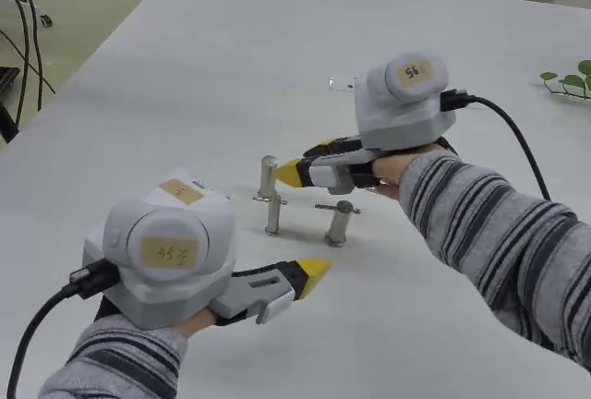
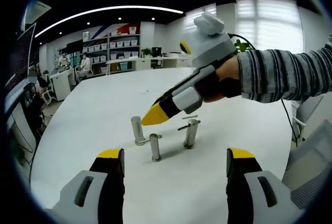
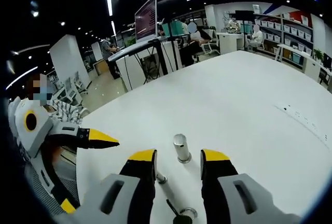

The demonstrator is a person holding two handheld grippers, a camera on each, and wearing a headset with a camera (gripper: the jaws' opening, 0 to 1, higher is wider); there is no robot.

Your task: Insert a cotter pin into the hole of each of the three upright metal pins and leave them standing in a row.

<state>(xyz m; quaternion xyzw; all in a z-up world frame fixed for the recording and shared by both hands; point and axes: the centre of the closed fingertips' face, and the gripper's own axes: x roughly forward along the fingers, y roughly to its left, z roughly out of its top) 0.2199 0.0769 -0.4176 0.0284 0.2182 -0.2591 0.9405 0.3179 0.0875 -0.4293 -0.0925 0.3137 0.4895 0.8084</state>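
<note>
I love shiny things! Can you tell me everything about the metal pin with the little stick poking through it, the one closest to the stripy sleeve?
That metal pin is a short round post, shiny and silver like steel, with a wider foot at the bottom. It stands upright on the white table. A thin cotter pin goes sideways through it near the top and sticks out on both sides. Only the table and that cotter pin touch it; nothing grips it.

Shiny metal pins (image 1: 272, 203) stand on a smooth matt table (image 1: 203, 66).

Mid pin (image 3: 161, 178) prob. half hidden.
</note>
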